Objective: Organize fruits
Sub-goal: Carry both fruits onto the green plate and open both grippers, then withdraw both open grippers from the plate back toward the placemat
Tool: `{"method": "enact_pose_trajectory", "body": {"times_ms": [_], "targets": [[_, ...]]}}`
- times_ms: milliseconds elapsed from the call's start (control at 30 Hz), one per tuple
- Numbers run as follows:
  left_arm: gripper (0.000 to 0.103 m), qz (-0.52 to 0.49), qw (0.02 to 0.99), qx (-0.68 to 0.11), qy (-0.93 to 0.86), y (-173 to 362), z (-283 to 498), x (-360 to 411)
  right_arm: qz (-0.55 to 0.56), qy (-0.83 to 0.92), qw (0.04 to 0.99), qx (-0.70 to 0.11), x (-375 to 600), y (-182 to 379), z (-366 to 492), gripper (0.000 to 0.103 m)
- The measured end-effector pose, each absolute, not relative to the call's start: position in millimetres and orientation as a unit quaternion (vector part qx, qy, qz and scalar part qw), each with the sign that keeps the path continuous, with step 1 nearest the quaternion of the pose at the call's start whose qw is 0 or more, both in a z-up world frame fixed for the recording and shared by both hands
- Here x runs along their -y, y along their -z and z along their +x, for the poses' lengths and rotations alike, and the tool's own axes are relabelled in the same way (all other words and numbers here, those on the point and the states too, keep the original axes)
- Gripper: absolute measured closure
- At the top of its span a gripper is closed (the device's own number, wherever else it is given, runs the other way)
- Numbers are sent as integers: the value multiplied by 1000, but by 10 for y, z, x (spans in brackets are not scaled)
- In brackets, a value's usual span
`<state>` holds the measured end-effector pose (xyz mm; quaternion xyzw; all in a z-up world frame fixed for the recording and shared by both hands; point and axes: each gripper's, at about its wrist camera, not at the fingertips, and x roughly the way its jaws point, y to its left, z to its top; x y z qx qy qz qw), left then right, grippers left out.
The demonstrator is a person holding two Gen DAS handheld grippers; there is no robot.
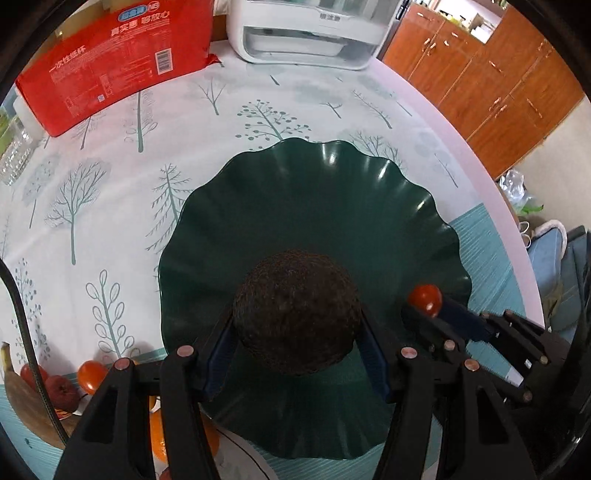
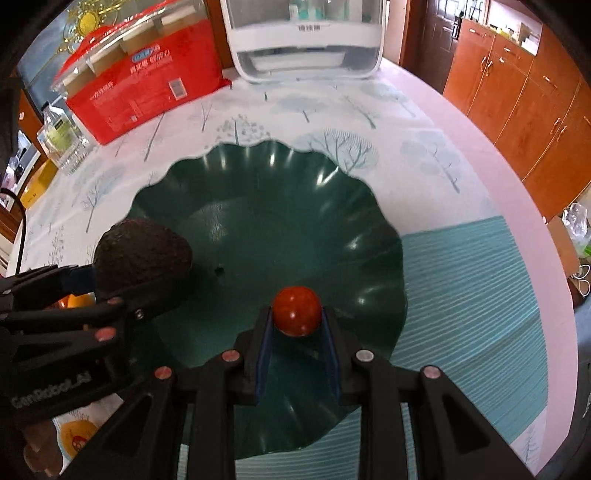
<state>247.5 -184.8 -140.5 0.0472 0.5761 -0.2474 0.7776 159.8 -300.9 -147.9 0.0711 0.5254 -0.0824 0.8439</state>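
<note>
Dark green and glossy, the wavy-rimmed plastic bowl [image 1: 369, 192] sits on the tree-print tablecloth [image 1: 110, 206], and both grippers are over it right now. The left gripper [image 1: 297, 332] has its blue-padded jaws clamped on a rough, dark brown avocado [image 1: 295, 310], held over the near left part of the bowl. Just beside it, the right gripper [image 2: 297, 321] pinches a small, shiny red cherry tomato [image 2: 296, 311] at its very fingertips, jaws drawn narrow around it, above the bowl's near side. Nothing lies in the bowl itself; its floor shows only a small hole [image 2: 220, 272].

Off to the left on the cloth, more fruit waits: another red tomato [image 1: 90, 376], a red apple [image 1: 59, 391], an orange [image 1: 159, 439]. At the far edge of the table stand a red cardboard box [image 1: 122, 62] and a white appliance [image 1: 310, 33].
</note>
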Motion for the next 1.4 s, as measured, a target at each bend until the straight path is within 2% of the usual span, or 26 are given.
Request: {"method": "enact_pose_trajectory", "body": {"times_ms": [67,100,133,200,433,767,1033,1400], "targets": [[41,47,781,-574,244,1387,2474,1832,67,79,843,-528,2974,1498,1571,69],[35,46,784,-569,245,1361,2472,1827,65,78,843,-529,2957,1503,1560,66],[23,46,787,-563,246,1322,2460,1820,62,78,843,-528,2938,1505,1549,60],[14,47,796,-552,243,1254,2439,1799,59,79,844,-527,2909,1501,1535,57],[13,45,810,-534,239,1100,2350,1721,61,66,846,-526,2824,1439,1482,56],[13,-26,839,-506,198,955,2220,1369,62,59,852,-516,2741,1275,1382,56],[13,18,844,-508,175,946,2063,1273,59,57,856,-510,2687,1162,1294,55],[13,43,865,-478,145,637,1619,966,58,43,863,-500,2578,972,1029,56]]}}
